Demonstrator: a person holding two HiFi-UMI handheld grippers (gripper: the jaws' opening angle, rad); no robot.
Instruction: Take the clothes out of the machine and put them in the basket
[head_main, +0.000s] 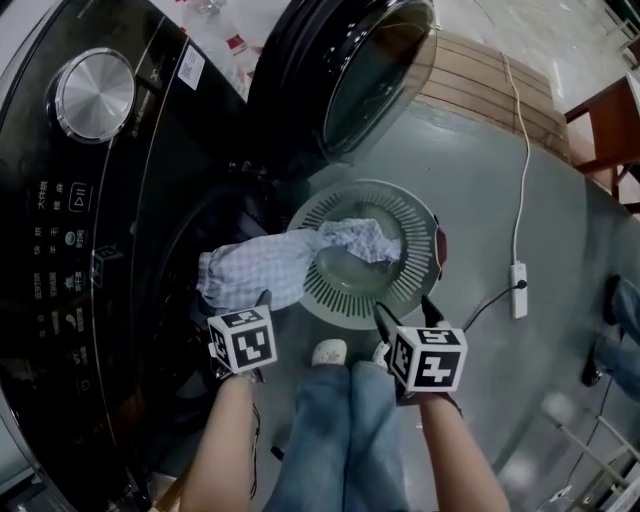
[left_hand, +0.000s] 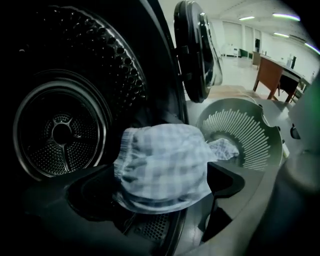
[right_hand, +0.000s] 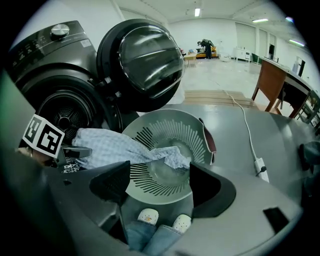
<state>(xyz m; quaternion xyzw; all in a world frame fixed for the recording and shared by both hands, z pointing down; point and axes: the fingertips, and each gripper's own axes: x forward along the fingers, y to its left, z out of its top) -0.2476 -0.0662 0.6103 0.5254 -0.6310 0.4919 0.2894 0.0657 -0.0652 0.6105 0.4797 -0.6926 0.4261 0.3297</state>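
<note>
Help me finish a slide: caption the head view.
Checked garment draped from the washer into the slotted basket; left claw and right claw open nearby.

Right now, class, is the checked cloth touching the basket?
Touching. The right gripper view shows the checked cloth draped over the rim of the basket, with its far end lying crumpled on the basket's floor.

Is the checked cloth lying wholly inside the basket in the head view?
No, the checked cloth stretches from the opening of the machine over the rim of the basket.
</note>
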